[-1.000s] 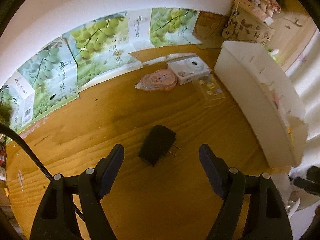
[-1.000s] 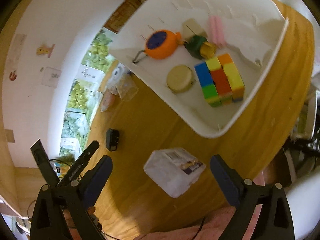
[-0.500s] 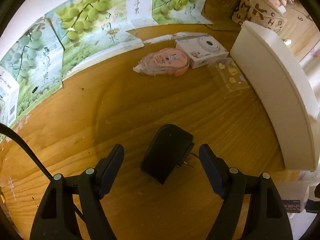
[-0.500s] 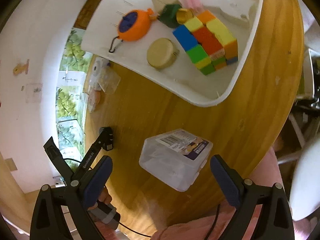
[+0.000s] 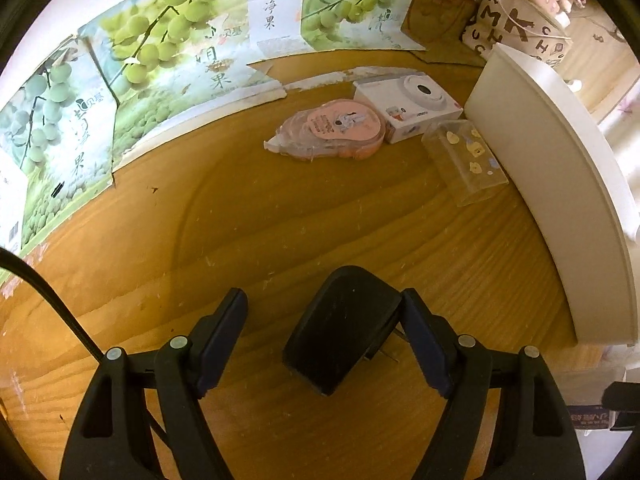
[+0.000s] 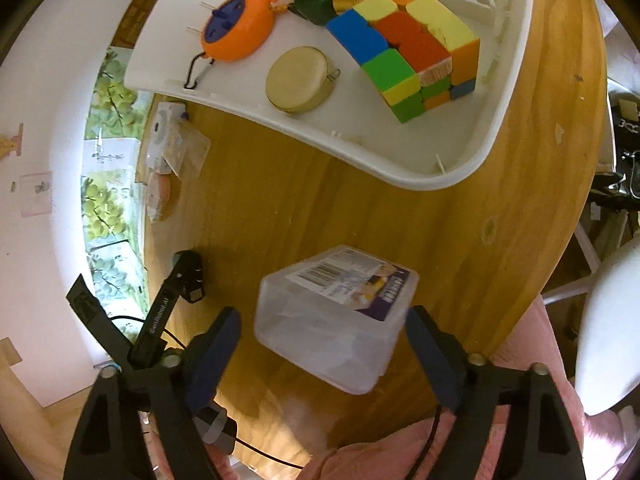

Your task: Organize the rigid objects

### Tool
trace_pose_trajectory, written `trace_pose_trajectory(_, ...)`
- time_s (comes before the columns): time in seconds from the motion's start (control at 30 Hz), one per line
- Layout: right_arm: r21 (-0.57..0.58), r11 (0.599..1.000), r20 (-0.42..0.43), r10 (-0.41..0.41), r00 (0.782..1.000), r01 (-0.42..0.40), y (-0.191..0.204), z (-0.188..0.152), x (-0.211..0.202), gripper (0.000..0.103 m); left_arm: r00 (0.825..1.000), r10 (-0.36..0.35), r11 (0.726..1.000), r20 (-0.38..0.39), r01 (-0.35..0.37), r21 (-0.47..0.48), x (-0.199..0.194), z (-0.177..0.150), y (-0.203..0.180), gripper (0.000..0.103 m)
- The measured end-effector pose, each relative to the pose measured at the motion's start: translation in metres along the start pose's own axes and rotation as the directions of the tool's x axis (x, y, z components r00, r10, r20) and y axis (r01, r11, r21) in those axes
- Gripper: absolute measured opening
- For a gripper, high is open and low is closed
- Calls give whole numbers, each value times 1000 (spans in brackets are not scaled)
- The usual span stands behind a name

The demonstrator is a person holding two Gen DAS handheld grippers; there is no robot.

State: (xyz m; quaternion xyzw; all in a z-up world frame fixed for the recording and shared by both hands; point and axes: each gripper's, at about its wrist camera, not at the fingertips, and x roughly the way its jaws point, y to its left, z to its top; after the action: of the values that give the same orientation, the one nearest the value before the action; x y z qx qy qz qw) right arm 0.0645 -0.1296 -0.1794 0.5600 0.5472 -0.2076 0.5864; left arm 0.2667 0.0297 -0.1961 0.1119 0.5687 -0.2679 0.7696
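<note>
Left tongs (image 5: pixel 322 316) released, straddling the black plug adapter (image 5: pixel 342 334); right pad touches its corner, left pad stands clear. Adapter lies on the tabletop (image 5: pixel 280 220), prongs toward the right pad. Right tongs (image 6: pixel 324 332) have just been closing around the clear plastic box (image 6: pixel 334 314); pads appear not yet pressing. Judgement: centre each pair before squeezing, grip flat sides, avoid prongs. White tray (image 6: pixel 400 168) sits beyond, holding the cube (image 6: pixel 412 44).
</note>
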Motion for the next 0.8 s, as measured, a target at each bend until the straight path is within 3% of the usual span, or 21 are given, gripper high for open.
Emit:
trace_pose_trajectory(0.07, 2, 1000, -5, -4, 1000, 4, 0, 0, 1, 76, 1000, -6, 1000, 12, 6, 4, 0, 0, 1, 78)
trace_pose_trajectory(0.23, -18, 1000, -6, -18, 1000, 17, 3, 0, 2, 75, 999, -14, 1000, 48, 15, -5, -2, 1, 4, 49)
trace_pose_trajectory(0.3, -21, 1000, -9, -16, 1000, 16, 3, -1, 2, 75, 998, -22, 1000, 55, 23, -20, -3, 1, 7, 44)
trace_pose_trajectory(0.8, -47, 997, -63, 52, 997, -55, 3, -7, 8, 72, 990, -114, 986, 78, 123, -116, -10, -8, 20, 43)
